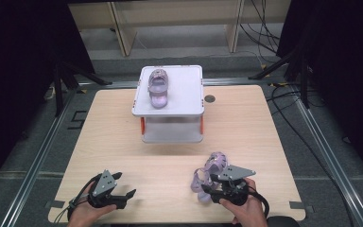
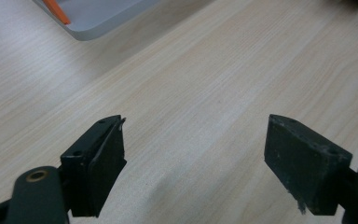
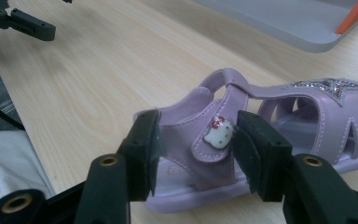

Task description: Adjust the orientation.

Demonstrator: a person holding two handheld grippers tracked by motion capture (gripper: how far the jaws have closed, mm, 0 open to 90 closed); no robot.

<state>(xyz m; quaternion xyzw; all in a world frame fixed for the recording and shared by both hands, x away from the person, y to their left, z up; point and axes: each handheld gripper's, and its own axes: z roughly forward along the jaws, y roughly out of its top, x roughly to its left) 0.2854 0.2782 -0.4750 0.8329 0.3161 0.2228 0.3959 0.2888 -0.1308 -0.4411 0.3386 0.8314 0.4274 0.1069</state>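
- Clearly the work in hand is the lilac sandal (image 3: 279, 126), which lies on the near right part of the table (image 1: 170, 165), its sole on the wood and its toe towards the white stand.
- Around its heel end sits the right gripper (image 3: 193, 149): the two black jaws stand either side of the ankle strap and the small cat-face badge (image 3: 218, 132), close against the lilac upper. From the right gripper view I judge them clamped on the heel part, though a sliver of gap at one jaw makes the hold look light.
- To do this step well, I would squeeze across the stiff heel wall, not the soft strap alone, so the sandal does not swing when lifted; keep the sole level and lift straight up before travelling.
- Farther up the table stands the white stand (image 1: 168, 111) with orange posts; its top shelf already bears a second sandal (image 1: 158, 87) on its left half, toe away from the person. The bare right half looks like the place for this one, set beside its mate and facing the same way.
- Away at the near left, the left gripper (image 1: 123, 187) rests low over bare wood, jaws spread wide with nothing between them, well apart from the sandal.
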